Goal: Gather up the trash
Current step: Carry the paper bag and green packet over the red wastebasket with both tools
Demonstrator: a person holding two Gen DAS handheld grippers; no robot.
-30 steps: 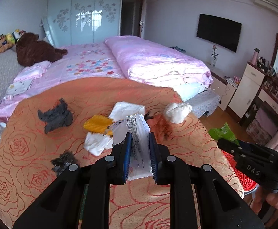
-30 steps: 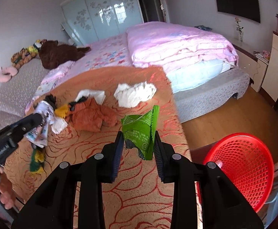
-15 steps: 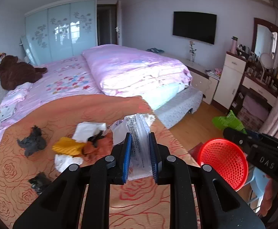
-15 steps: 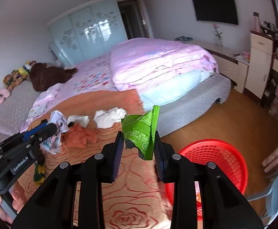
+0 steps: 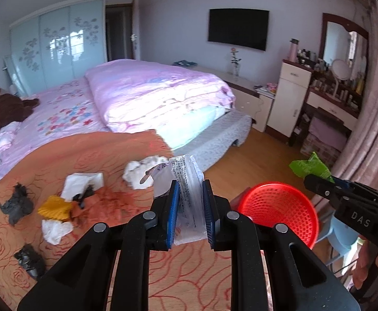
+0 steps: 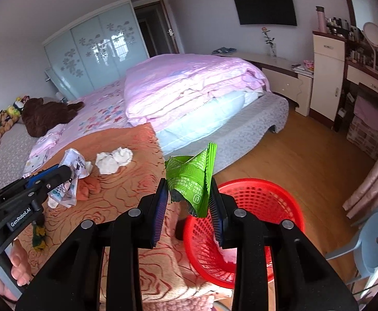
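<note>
My left gripper (image 5: 189, 189) is shut on a clear printed plastic wrapper (image 5: 187, 181), held above the orange rose-patterned table (image 5: 111, 155) near its right edge. It also shows in the right wrist view (image 6: 59, 176). My right gripper (image 6: 189, 189) is shut on a green wrapper (image 6: 193, 173), held just left of the red mesh basket (image 6: 266, 207), which stands on the floor beside the table. In the left wrist view the basket (image 5: 279, 204) is at the right and the green wrapper (image 5: 309, 165) is above it.
On the table lie white tissues (image 5: 139, 173), a yellow scrap (image 5: 54, 207), an orange wrapper (image 5: 111, 199) and black scraps (image 5: 18, 204). A pink bed (image 5: 150, 96) is behind. A blue stool (image 6: 373, 238) stands right of the basket; a dresser (image 6: 370, 83) lines the far right wall.
Both grippers have swung right with their wrappers. The red basket has come more fully into both views and now lies closer to the right gripper.
</note>
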